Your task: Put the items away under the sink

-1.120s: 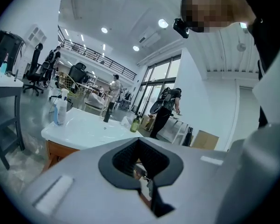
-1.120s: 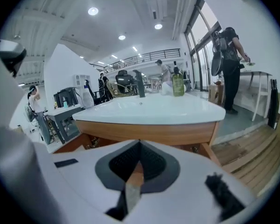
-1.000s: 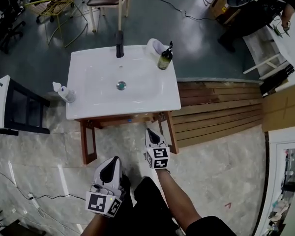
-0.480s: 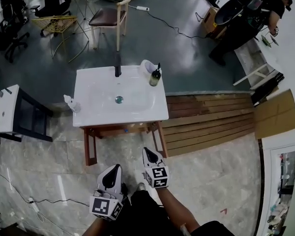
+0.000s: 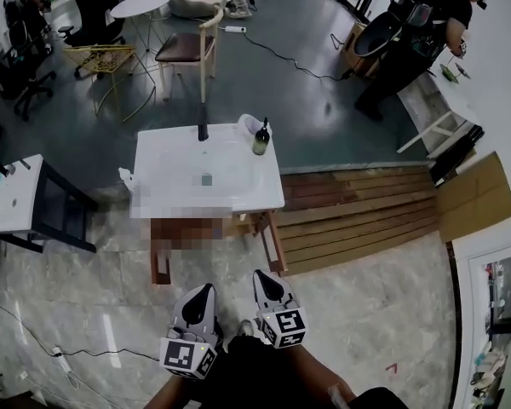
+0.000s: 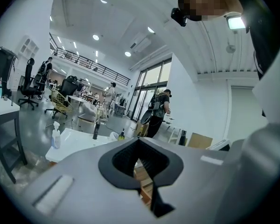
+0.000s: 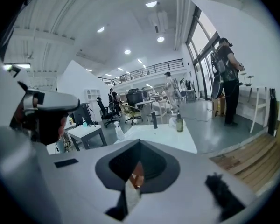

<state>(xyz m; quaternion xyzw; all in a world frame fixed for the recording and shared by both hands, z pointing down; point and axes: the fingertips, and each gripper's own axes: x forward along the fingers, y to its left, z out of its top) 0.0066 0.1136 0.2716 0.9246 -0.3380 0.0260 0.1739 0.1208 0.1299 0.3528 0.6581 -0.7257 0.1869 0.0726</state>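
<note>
Bottles on the sink [image 5: 257, 187] number two: one brown pump bottle [image 5: 261, 140] at the back rim, one white spray bottle [image 5: 126, 177] at its left edge. You hold left tongs [image 5: 204, 290] and right tongs [image 5: 263, 276] side by side, well short of it, both closed tight and empty.

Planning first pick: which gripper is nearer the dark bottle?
Right. The right gripper is short of the dark bottle, nearly in line; the left gripper is further back, to its left.
</note>
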